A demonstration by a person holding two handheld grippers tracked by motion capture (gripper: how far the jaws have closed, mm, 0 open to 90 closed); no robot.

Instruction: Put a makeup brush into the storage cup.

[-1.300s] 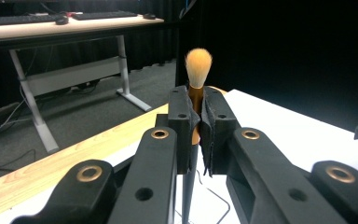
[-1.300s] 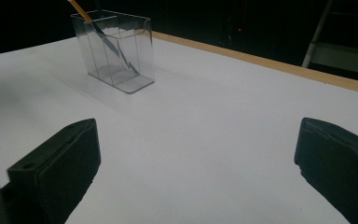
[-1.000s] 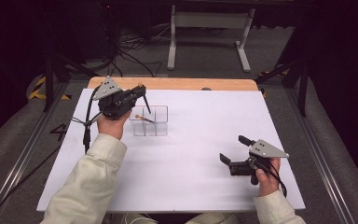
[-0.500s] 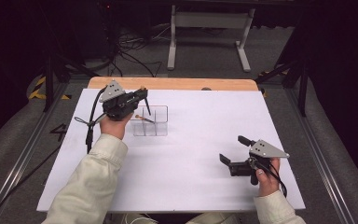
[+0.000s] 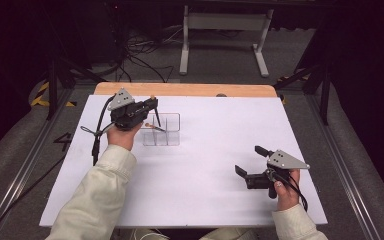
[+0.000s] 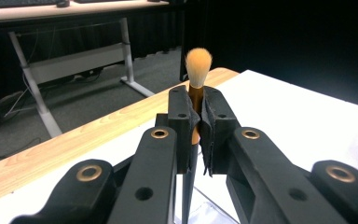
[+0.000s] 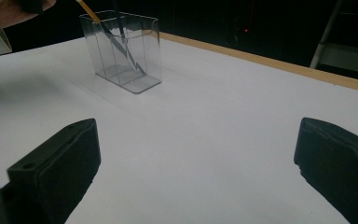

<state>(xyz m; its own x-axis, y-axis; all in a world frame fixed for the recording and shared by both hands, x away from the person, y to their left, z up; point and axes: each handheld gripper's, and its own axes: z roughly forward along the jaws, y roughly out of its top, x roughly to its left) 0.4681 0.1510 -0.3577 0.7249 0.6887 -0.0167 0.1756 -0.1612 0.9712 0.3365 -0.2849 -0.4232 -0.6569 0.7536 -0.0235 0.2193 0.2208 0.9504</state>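
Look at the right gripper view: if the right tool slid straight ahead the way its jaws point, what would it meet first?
Probably nothing nearby: ahead of the open right tool lies bare white table. The clear organizer stands off to the left of that line, so the way looks free to the table's far wooden edge, though depth is hard to judge.

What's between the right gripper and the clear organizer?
Nothing: in the right gripper view, bare white table runs from the open right gripper to the organizer. The high view agrees.

The brush [image 6: 198, 63] has pale orange bristles and an amber handle; the holder [image 5: 161, 129] is clear; the surface [image 5: 220, 165] is white with a wooden edge.
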